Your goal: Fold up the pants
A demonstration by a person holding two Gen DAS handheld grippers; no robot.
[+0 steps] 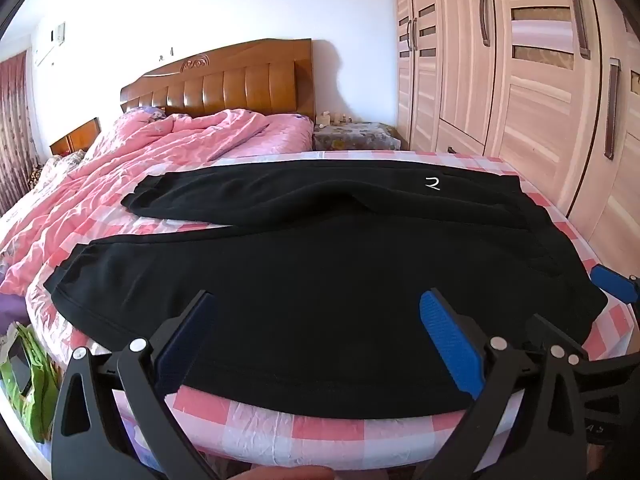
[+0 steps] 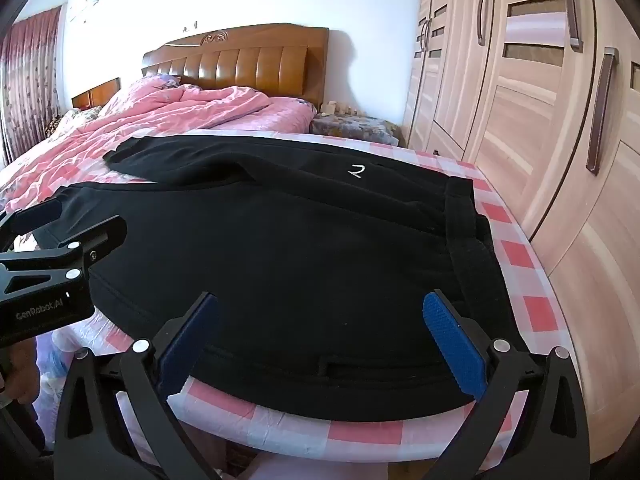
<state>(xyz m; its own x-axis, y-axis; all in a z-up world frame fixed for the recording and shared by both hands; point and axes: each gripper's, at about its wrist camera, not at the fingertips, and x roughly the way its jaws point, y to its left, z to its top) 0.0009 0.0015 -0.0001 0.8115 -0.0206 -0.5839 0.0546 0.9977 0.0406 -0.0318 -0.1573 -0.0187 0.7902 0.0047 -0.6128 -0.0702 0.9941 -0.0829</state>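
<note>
Black pants [image 1: 320, 280] lie spread flat on the pink checked bed sheet [image 1: 320, 428], legs running left, waistband at the right [image 2: 468, 248]. A small white logo [image 1: 431, 183] marks the far leg. My left gripper [image 1: 320, 312] is open over the near leg, close to the pants' near edge, holding nothing. My right gripper [image 2: 320, 312] is open over the hip area near the waistband, holding nothing. The left gripper also shows at the left edge of the right wrist view [image 2: 60, 236]. One blue pad of the right gripper shows at the right edge of the left wrist view [image 1: 616, 284].
A rumpled pink quilt [image 1: 140, 168] covers the far left of the bed, under a wooden headboard [image 1: 240, 84]. A tall wardrobe [image 1: 520, 80] stands close along the right side. A green bag [image 1: 28, 380] sits on the floor at the left.
</note>
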